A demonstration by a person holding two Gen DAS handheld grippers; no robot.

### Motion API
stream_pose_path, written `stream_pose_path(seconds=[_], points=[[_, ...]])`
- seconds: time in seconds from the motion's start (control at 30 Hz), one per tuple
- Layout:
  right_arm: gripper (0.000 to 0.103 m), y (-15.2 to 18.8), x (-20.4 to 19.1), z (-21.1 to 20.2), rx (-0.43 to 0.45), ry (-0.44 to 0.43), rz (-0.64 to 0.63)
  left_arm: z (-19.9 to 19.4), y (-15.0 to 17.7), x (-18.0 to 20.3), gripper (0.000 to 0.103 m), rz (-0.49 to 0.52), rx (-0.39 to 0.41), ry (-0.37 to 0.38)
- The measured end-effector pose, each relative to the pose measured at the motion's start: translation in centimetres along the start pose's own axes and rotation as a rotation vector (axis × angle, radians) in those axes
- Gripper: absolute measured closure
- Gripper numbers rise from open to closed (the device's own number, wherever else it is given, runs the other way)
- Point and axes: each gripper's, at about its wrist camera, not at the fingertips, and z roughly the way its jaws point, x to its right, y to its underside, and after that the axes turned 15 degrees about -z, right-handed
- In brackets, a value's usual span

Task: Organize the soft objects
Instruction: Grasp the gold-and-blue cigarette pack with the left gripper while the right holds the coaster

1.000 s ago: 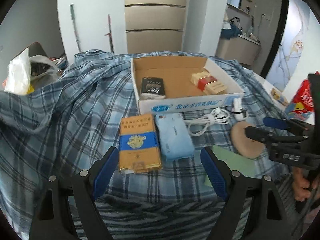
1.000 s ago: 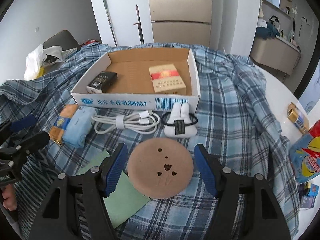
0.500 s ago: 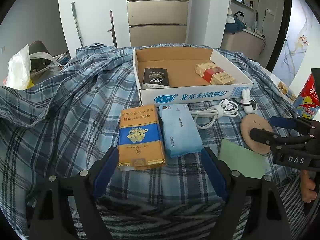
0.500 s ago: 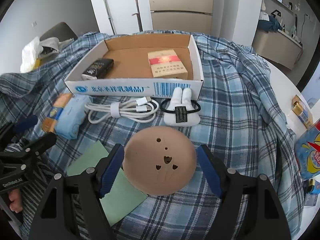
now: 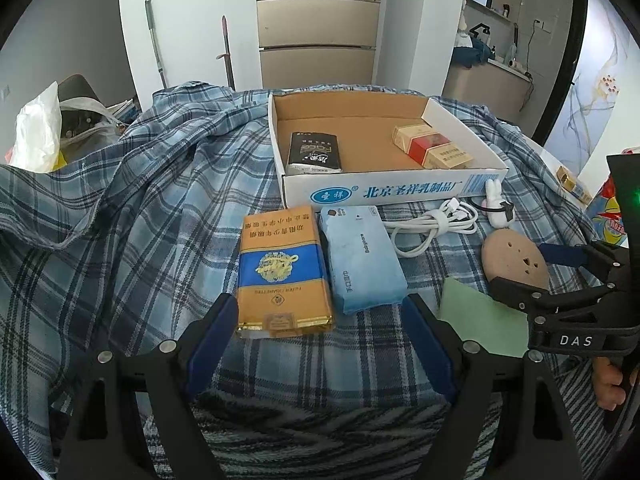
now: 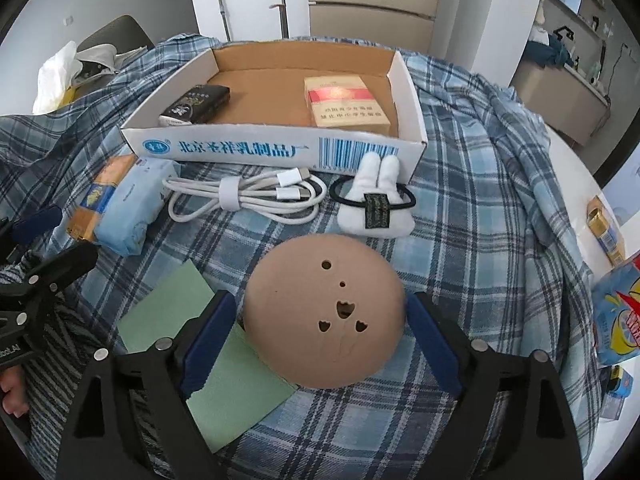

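A shallow cardboard box [image 5: 404,194] [image 6: 280,148] on a plaid cloth holds a black pack [image 5: 315,153] [image 6: 196,105] and a red and tan pack [image 5: 432,147] [image 6: 346,101]. In front of it lie an orange and blue pack [image 5: 280,272], a light blue tissue pack [image 5: 360,258] [image 6: 128,210], a white cable [image 6: 244,196], a white bunny hair tie [image 6: 378,200], a tan round pad [image 6: 324,312] and a green sheet [image 6: 192,320]. My left gripper [image 5: 320,336] is open, just short of the orange and tissue packs. My right gripper [image 6: 318,340] is open, a finger on each side of the tan pad.
The plaid cloth [image 5: 120,208] covers the table in folds. A white bag [image 5: 36,136] sits at far left. A colourful packet [image 6: 618,312] and a small gold box [image 6: 604,228] lie at the right on bare table.
Both grippers have moved forward and lower toward the objects. The tan pad now sits between the right fingers. Nothing has been gripped.
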Motion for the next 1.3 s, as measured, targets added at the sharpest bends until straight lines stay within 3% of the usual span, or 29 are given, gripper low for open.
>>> stream_pose_path(seconds=[0.3, 0.5, 0.63, 0.73, 0.87, 0.97, 1.1, 1.3], points=[[0.021, -0.2, -0.2, 0.2, -0.01, 0.02, -0.012, -0.3, 0.0, -0.1, 0.018, -0.009, 0.011, -0.005], [0.021, -0.1, -0.6, -0.9, 0.039, 0.06, -0.029, -1.3, -0.7, -1.6, 0.018, -0.094, 0.062, 0.012], [0.021, 0.1, -0.4, -1.6, 0.073, 0.063, -0.015, -1.2, -1.8, -2.8, 0.018, -0.161, 0.012, 0.03], [0.021, 0.1, -0.4, -1.7, 0.082, 0.06, -0.014, -1.1, -2.4, -2.6, 0.019, -0.135, -0.001, 0.012], [0.021, 0.2, -0.5, -1.8, 0.084, 0.064, -0.022, 0.0, -3.3, -2.5, 0.037, -0.127, -0.057, 0.005], [0.021, 0.2, -0.4, -1.8, 0.087, 0.065, -0.015, 1.0, -3.6, -2.6, 0.043, -0.14, -0.094, -0.001], [0.021, 0.2, -0.3, -1.7, 0.081, 0.059, -0.011, 2.1, -4.4, -2.8, 0.044, -0.147, -0.109, -0.039], [0.021, 0.2, -0.6, -1.7, 0.08, 0.062, -0.023, 3.7, -5.0, -4.0, 0.044, -0.186, -0.172, -0.012]])
